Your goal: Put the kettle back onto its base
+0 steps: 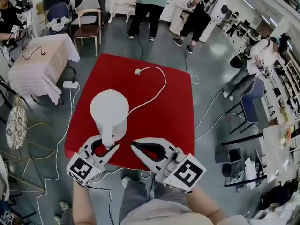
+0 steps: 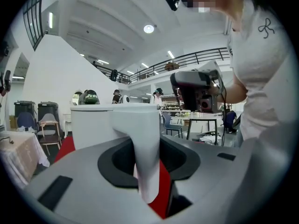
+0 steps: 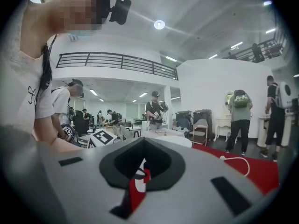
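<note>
Now straddles the handle (image 2: 145,148) of the white kettle (image 1: 109,109) with the left gripper (image 1: 105,147), jaws spread, pads off it. Holds the right gripper (image 1: 133,144) pressed together and empty just beside. Leaves the kettle upright on the red table (image 1: 173,116) (cord (image 1: 165,82) trailing to a loose plug (image 1: 138,71)).
</note>
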`<action>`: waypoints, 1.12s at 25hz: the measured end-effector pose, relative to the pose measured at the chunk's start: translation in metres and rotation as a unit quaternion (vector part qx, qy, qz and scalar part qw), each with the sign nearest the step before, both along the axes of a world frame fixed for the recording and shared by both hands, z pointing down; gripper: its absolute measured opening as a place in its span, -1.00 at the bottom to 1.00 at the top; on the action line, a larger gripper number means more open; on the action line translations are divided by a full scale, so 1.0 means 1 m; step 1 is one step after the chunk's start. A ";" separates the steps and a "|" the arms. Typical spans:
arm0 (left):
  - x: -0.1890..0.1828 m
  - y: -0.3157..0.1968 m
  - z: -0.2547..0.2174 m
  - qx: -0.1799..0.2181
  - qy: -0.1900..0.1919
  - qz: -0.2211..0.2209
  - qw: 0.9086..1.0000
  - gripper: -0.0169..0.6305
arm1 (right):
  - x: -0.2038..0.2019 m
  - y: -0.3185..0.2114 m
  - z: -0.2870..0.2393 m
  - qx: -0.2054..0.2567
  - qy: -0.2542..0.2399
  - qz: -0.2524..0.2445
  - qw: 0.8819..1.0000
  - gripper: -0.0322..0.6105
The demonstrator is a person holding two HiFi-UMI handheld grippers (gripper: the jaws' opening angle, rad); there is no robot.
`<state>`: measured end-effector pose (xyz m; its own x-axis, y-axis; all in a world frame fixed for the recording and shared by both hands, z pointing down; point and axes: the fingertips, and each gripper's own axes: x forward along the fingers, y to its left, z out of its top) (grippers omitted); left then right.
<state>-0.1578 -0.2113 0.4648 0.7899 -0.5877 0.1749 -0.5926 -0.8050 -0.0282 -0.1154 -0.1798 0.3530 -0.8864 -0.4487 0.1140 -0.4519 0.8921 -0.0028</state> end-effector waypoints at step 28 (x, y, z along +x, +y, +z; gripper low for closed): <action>-0.050 0.066 -0.088 0.051 0.065 -0.187 0.979 -0.89 | -0.036 0.029 -0.010 0.002 -0.040 -0.105 0.994 -0.88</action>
<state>-0.2075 -0.1454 0.3772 0.5272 -0.8496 0.0133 -0.8497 -0.5273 -0.0014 -0.1517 -0.1510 0.3430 -0.9665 -0.2536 0.0383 -0.2547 0.9666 -0.0276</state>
